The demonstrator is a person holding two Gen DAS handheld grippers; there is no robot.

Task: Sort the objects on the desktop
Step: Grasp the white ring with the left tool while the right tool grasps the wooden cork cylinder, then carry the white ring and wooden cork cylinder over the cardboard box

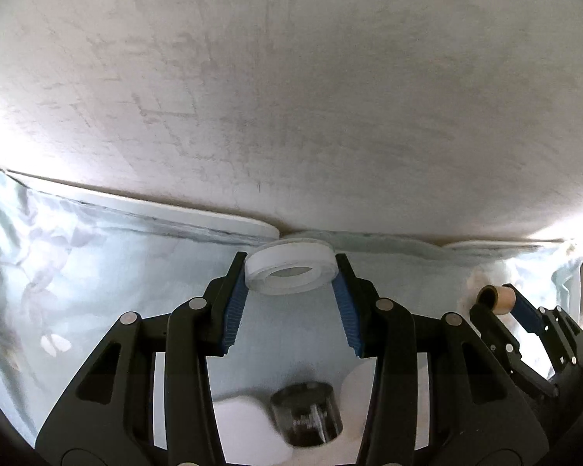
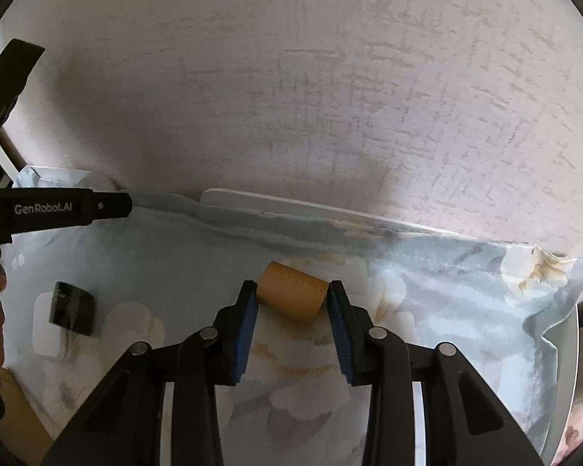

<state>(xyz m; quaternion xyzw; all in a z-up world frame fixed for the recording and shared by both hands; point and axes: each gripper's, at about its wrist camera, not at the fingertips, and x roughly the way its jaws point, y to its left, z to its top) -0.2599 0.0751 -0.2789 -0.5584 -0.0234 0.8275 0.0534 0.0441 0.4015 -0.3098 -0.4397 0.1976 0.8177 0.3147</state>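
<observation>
Early stage: left gripper (image 1: pixel 290 275) clamps white tape ring (image 1: pixel 290 272), right gripper (image 2: pixel 292 296) clamps brown cardboard tube (image 2: pixel 293 292), both low over cloth-covered worktop (image 2: pixel 182 248); black jar (image 1: pixel 306 415) unsorted, no bin visible

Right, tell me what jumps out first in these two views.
The left gripper is clamped on a white tape ring near the cloth's far edge, and the right gripper on a brown cardboard tube lying on its side. A dark jar lies on the floral cloth below the left jaws.
</observation>
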